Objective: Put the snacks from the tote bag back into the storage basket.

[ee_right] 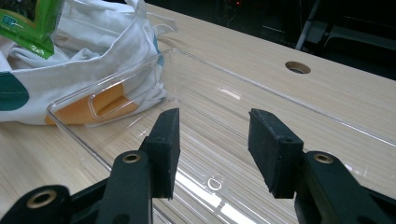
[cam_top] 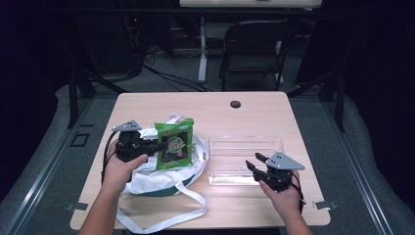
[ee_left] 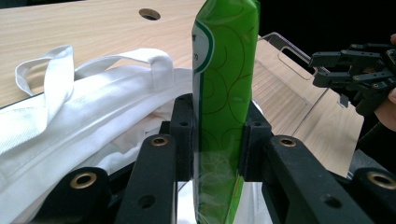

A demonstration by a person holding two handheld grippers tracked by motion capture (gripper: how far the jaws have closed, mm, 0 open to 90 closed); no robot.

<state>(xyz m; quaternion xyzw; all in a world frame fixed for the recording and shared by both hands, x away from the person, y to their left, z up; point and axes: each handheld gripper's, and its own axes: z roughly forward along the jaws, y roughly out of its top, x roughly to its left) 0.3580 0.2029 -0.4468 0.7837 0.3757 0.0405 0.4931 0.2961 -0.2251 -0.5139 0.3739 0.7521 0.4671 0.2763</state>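
High view: green snack packet held upright above white cloth bag, w/ left gripper clamped on its lower part; left gripper view has both pads tight against the packet's sides. Bag lies toward the surface's left-front corner, straps trailing to the front edge. Clear plastic bin sits just right of the bag. Right gripper hovers over the bin's front rim, jaws wide apart, holding nothing

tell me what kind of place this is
Probably a lab or recording workspace, not a home: a bare wooden desk with a cable hole, dark curtains around it, a folding chair and cables on grey carpet behind.
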